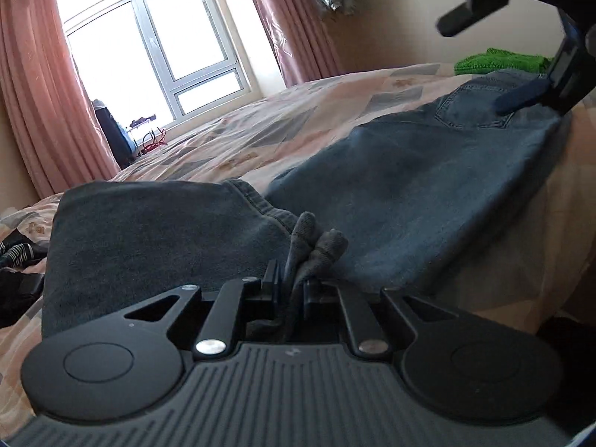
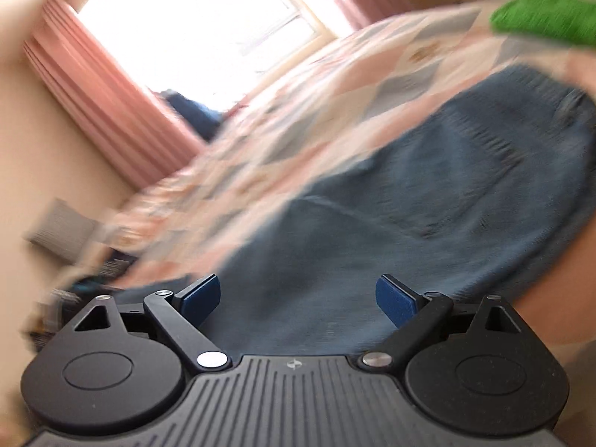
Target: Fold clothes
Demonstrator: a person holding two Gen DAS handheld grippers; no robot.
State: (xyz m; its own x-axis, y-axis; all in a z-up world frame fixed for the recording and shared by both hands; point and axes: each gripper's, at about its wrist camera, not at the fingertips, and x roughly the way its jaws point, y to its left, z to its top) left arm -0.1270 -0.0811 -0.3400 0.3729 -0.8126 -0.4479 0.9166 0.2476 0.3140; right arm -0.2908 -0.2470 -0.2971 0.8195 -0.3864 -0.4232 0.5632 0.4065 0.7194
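Left wrist view: the left gripper (image 1: pixel 294 279) is being kept clamped almost fully closed on a bunched fold of the jeans (image 1: pixel 409 193), evidently so a leg end can be carried over the rest for a fold. The jeans are lying across the patterned bedspread (image 1: pixel 260 138), running from centre toward 2 o'clock, where the right gripper (image 1: pixel 521 70) is being held just over the back pocket, its blue pad near the denim, probably to steady that end. A green garment (image 1: pixel 499 60) is lying beyond.

Right wrist view, blurred: the right gripper (image 2: pixel 298 300) is being held wide apart with nothing between its pads (image 2: pixel 396 300); the jeans (image 2: pixel 428 205) are spreading toward 1 o'clock, the green garment (image 2: pixel 547 18) at 1 o'clock by the frame edge.
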